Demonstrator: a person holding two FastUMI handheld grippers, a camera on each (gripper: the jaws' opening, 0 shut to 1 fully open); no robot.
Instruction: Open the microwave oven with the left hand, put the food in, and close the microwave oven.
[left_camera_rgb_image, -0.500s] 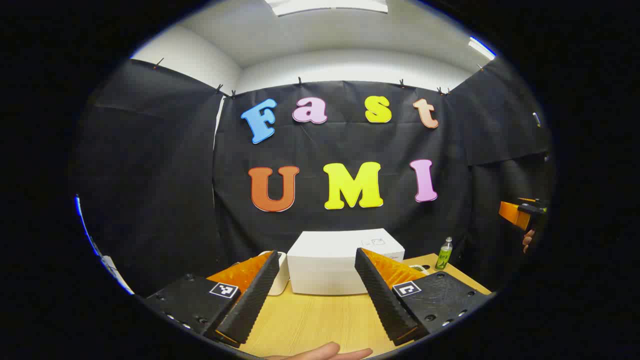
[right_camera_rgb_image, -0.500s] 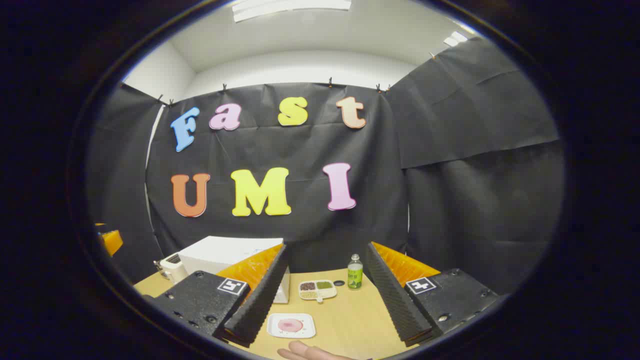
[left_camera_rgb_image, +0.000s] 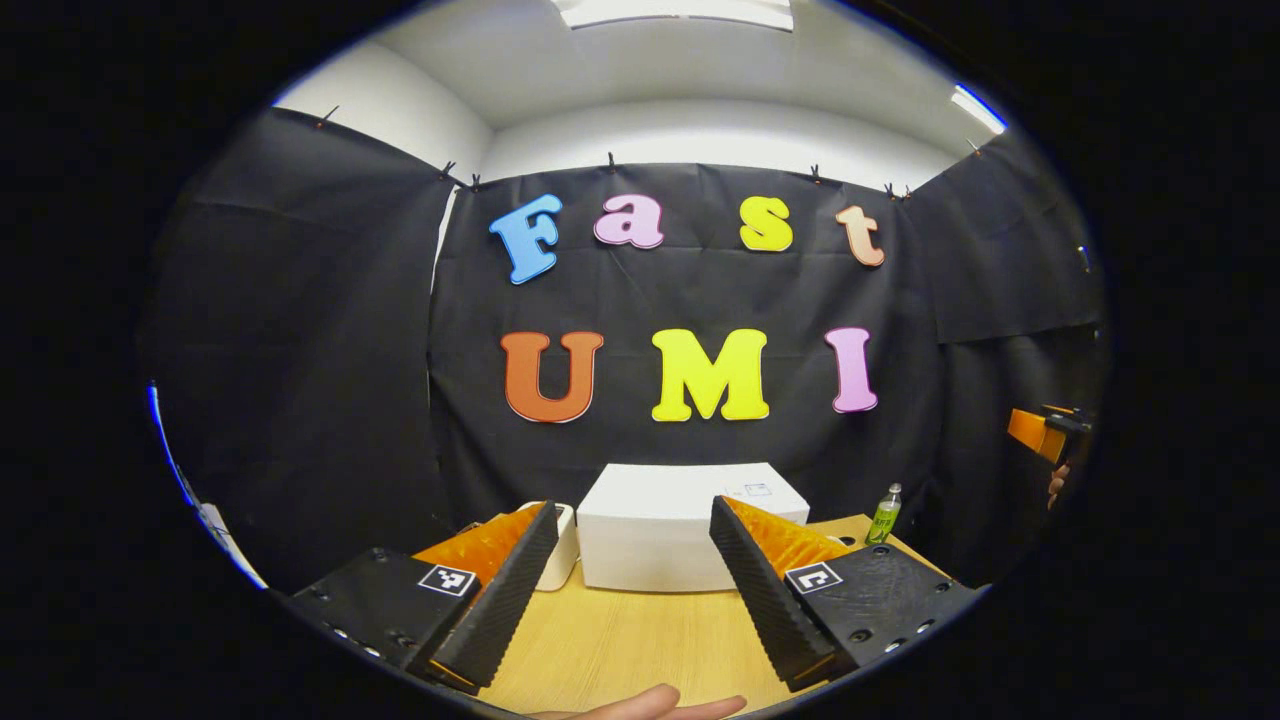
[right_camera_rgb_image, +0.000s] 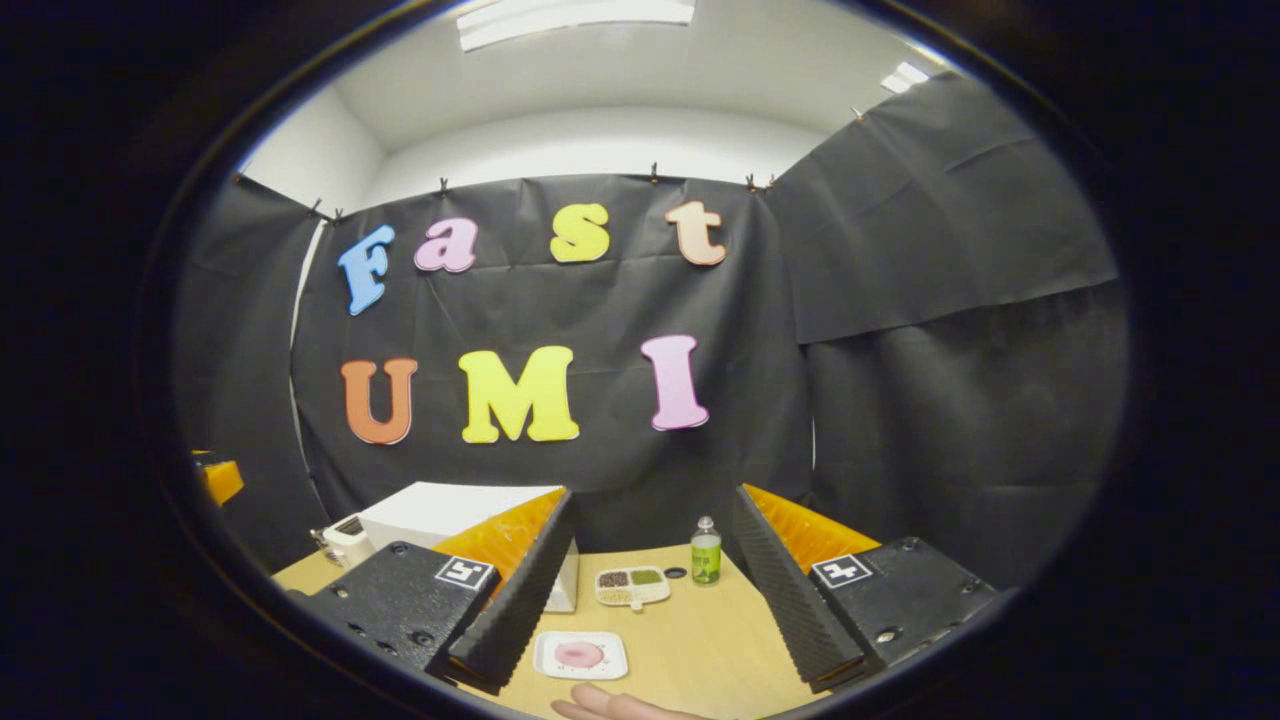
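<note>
My left hand-held gripper (left_camera_rgb_image: 633, 590) hangs spread and empty above the light wooden surface (left_camera_rgb_image: 620, 640), the closed white box-shaped microwave oven (left_camera_rgb_image: 665, 535) at twelve o'clock. My right hand-held gripper (right_camera_rgb_image: 650, 595) is also spread, holding nothing; between its fingers lies the white rectangular plate of pink food (right_camera_rgb_image: 581, 655), with a small green bottle (right_camera_rgb_image: 706, 551) beyond at one o'clock.
</note>
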